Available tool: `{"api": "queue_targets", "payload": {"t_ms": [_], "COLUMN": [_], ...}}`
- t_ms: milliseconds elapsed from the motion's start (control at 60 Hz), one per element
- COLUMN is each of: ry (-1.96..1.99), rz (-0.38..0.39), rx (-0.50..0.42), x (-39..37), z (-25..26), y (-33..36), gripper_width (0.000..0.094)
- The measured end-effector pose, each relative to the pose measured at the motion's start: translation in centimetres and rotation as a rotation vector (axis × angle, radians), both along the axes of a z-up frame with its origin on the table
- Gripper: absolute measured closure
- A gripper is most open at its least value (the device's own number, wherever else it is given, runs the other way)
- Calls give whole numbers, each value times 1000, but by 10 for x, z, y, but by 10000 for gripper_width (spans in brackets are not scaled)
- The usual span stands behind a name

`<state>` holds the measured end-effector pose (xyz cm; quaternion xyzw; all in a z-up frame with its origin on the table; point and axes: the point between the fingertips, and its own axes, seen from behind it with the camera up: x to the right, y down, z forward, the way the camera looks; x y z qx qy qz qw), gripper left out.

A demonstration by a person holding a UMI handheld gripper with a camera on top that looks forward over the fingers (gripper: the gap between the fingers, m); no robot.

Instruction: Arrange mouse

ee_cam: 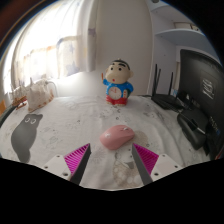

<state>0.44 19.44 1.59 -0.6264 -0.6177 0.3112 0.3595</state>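
Gripper view: pink mouse on counter, just ahead of the tool, centred between its spread fingers, untouched. Risk: rounded, smooth shell may slip forward toward the cartoon figurine if the pads close off-centre.

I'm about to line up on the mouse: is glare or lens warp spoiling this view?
Gripper view: strong fisheye bend, table edge curving; bright window light washes out the wall behind the doll; the pink mouse just ahead of the open tongs is evenly lit, slightly soft, with no glare on it.
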Motion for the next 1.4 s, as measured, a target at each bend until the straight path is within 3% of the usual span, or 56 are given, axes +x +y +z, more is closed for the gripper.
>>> {"api": "queue_targets", "payload": {"t_ms": [350, 533, 617, 700, 967, 1083, 1233, 1400], "ry": [-19, -30, -31, -34, -39, 6, 59, 70], "rz": [-57, -31, -37, -64, -62, -44, 62, 173], "rx": [-8, 1, 3, 21, 68, 28, -25, -64], "x": [-86, -116, -121, -124, -123, -117, -102, -78], "z": [-17, -22, -23, -26, -6, 52, 123, 139], "y": [6, 0, 2, 12, 10, -22, -114, -237], "gripper_width": [76, 75, 174, 389, 517, 520, 525, 532]}}
